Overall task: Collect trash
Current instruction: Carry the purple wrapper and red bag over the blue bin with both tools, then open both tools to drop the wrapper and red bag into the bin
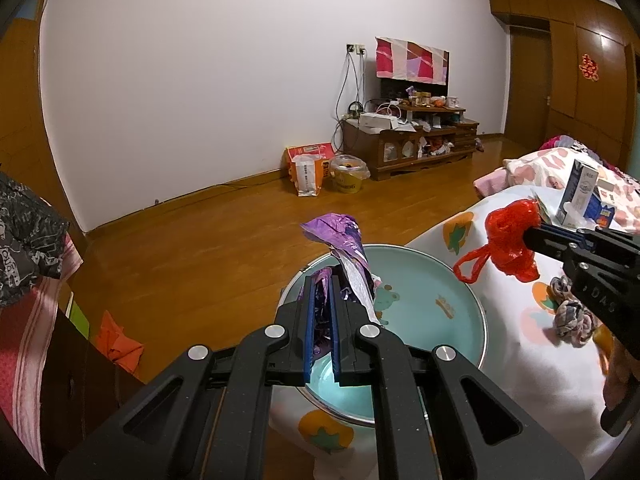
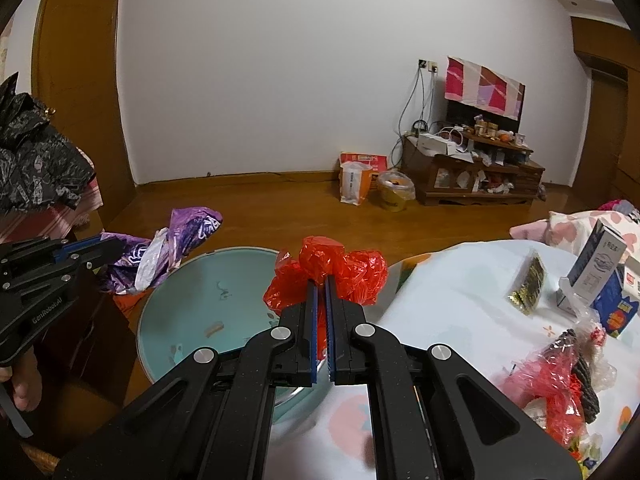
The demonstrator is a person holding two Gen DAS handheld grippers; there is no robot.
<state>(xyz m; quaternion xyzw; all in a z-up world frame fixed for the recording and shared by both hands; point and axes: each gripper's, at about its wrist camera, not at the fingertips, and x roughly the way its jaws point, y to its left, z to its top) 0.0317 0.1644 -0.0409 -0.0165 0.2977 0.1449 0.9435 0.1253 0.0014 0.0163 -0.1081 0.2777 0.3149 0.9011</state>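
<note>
While the left gripper clamps a purple wrapper over the blue basin, the right gripper pinches a red bag beside it, above the fruit-print bedsheet; beyond lie a wooden floor and a TV cabinet.

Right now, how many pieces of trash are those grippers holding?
2. A purple wrapper is in the left hand-held gripper above the basin; a red plastic bag is in the right hand-held gripper.
</note>
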